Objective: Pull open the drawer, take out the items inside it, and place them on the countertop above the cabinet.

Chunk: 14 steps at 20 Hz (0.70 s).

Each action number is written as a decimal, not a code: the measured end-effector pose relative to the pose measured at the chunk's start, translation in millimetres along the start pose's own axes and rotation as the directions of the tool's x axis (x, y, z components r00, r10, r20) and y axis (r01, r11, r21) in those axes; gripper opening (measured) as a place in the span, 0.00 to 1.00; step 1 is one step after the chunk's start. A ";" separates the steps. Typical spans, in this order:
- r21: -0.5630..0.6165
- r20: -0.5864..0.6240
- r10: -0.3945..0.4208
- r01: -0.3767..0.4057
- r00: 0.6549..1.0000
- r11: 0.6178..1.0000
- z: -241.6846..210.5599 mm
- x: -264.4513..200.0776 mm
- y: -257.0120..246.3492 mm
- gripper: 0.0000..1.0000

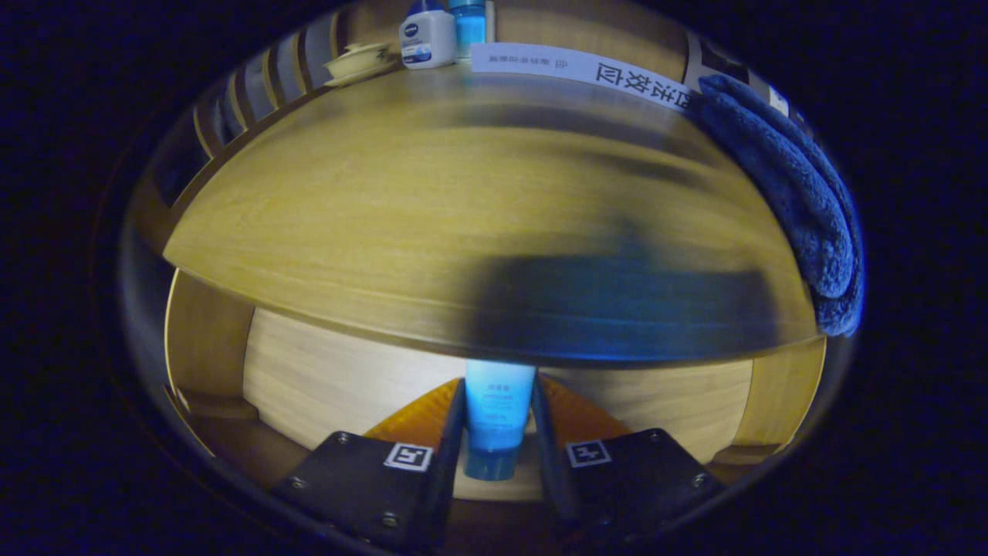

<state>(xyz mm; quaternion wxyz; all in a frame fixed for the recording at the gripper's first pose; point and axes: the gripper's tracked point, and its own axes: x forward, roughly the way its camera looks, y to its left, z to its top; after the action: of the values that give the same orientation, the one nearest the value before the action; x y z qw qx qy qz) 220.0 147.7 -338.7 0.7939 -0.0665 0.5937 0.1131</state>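
A light blue squeeze tube [498, 417] with a darker blue cap stands between my fingers, cap end toward me, and my gripper [498, 401] is shut on it. Both fingers [451, 432] press its sides. The tube hangs over the open wooden drawer [332, 378], just below the front edge of the wooden countertop [432, 208]. The tube's dark, blurred shadow lies on the countertop straight ahead of the fingers.
At the countertop's far edge stand a white and blue bottle [426, 37], a blue container [469, 27] and a pale dish [359, 62]. A blue fluffy towel [803, 201] drapes over the right end. A white paper strip [587, 69] lies along the back.
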 end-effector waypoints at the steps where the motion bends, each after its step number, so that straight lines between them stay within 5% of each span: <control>1: 0.001 0.013 0.002 -0.002 1.000 1.000 1.5 2.5 0.2 0.48; 14: 0.048 0.041 0.071 -0.073 0.997 0.996 10.6 -19.0 12.2 0.44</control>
<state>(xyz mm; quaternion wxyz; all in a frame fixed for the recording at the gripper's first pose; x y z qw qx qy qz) 221.5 160.1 -317.1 0.8023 -0.0233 0.5826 0.1282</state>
